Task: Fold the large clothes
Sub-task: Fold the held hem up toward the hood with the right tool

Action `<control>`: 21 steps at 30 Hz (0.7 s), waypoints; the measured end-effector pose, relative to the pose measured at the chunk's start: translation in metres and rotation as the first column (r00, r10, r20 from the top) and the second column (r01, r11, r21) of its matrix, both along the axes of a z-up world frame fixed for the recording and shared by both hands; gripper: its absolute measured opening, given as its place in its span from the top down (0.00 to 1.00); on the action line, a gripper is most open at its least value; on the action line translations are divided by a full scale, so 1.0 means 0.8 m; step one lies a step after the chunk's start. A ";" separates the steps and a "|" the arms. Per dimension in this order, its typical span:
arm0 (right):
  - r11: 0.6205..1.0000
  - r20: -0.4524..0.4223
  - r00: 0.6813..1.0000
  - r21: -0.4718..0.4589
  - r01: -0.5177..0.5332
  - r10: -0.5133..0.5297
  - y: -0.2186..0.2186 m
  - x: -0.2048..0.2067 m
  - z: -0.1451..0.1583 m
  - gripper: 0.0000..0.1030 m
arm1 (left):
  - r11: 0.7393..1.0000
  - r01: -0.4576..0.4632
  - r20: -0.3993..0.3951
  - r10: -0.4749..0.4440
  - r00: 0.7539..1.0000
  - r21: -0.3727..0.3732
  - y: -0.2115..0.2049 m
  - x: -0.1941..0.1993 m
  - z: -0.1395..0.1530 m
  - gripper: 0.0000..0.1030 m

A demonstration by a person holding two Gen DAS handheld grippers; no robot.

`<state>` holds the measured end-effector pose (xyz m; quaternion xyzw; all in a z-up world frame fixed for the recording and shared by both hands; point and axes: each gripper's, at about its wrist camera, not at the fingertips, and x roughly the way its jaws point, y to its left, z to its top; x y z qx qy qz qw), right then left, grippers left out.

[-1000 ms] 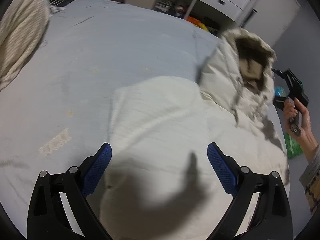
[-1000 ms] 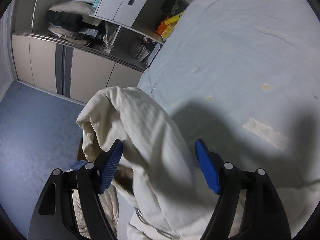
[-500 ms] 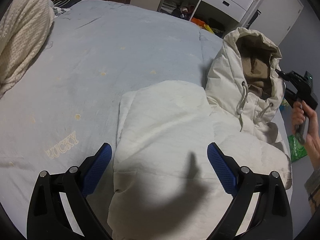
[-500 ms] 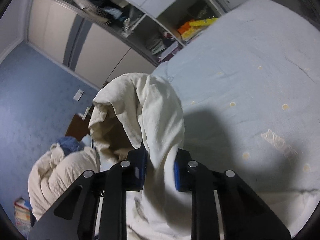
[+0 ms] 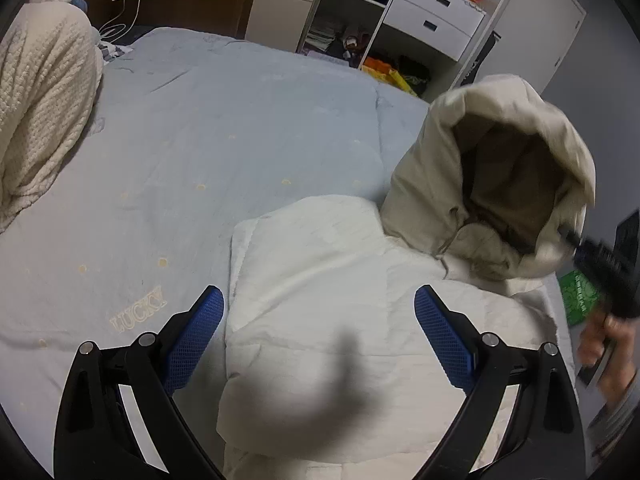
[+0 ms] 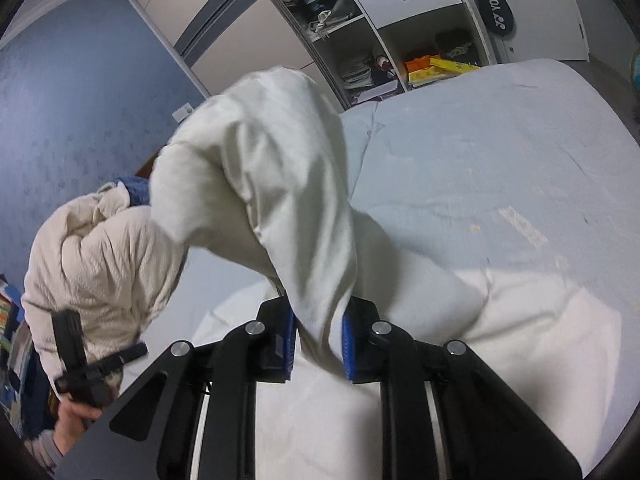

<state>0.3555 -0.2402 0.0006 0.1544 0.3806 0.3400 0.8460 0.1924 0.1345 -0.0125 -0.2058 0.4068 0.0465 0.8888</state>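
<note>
A cream padded jacket (image 5: 320, 280) lies folded on the bed, its body flat under my left gripper (image 5: 320, 340). That gripper hovers above it, open, with nothing between its blue pads. The jacket's hood (image 5: 500, 168) stands lifted at the right with its brown lining showing. My right gripper (image 6: 320, 344) is shut on the hood (image 6: 260, 168), whose fabric rises from between the pads. From the left wrist view the right gripper (image 5: 600, 264) is a blurred black shape at the hood's edge, held by a hand. The left gripper (image 6: 80, 364) appears at lower left of the right wrist view.
A pale blue bedspread (image 5: 220, 128) covers the bed. A cream knit blanket (image 5: 44, 112) is heaped at the left. White drawers and open shelves (image 5: 432, 12) stand beyond the bed's far edge. A green packet (image 5: 578, 296) lies on the floor at the right.
The right gripper shut on the hood, then lifted it and carried it over the jacket's body while rolling. The left gripper rose a little and stayed open.
</note>
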 end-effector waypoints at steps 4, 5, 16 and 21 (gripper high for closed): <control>0.999 0.001 1.000 -0.032 0.001 -0.001 -0.008 -0.030 -0.019 0.85 | 0.999 0.006 0.041 -0.005 0.999 -0.040 -0.002 -0.005 0.015 0.10; 0.999 0.005 1.000 -0.050 0.001 0.000 -0.009 -0.039 -0.024 0.85 | 0.999 0.010 0.058 -0.007 0.998 -0.049 -0.004 -0.007 0.020 0.09; 0.971 0.062 0.997 -0.237 -0.030 0.046 -0.011 -0.098 -0.075 0.85 | 0.959 0.156 0.283 -0.086 0.955 -0.237 -0.030 -0.012 0.061 0.07; 0.953 0.097 0.993 -0.300 -0.038 0.070 -0.011 -0.110 -0.084 0.85 | 0.950 0.224 0.288 -0.157 0.945 -0.216 -0.062 0.002 0.062 0.07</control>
